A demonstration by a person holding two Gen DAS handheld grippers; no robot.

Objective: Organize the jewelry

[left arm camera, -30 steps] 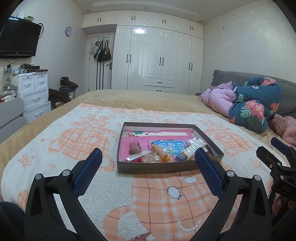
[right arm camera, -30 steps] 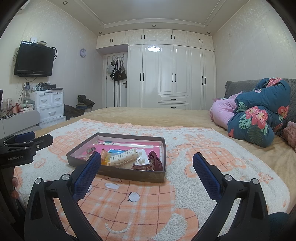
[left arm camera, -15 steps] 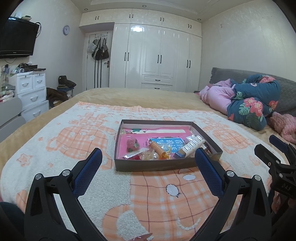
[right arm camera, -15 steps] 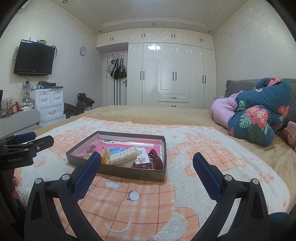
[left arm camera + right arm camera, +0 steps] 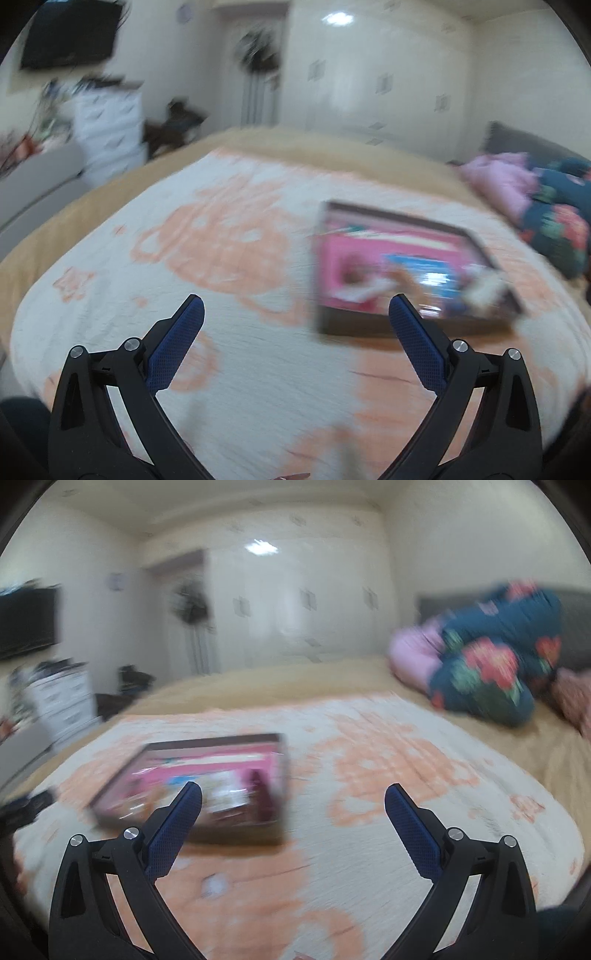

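Both views are smeared with blur: the left gripper point(image 5: 295, 310) and right gripper point(image 5: 293, 799) hang with jaws spread wide, holding nothing. The tray point(image 5: 413, 325) sits on the blanket point(image 5: 229, 236), at two o'clock in the left view and ten o'clock in the right. Its small items are a jumbled smear, so sorted or not, I can't call it.

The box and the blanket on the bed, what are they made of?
The box looks like stiff cardboard: thin, straight brown walls, matte, with a pink lining. The blanket looks like soft fleece with a nubbly surface, though the blur hides the detail.
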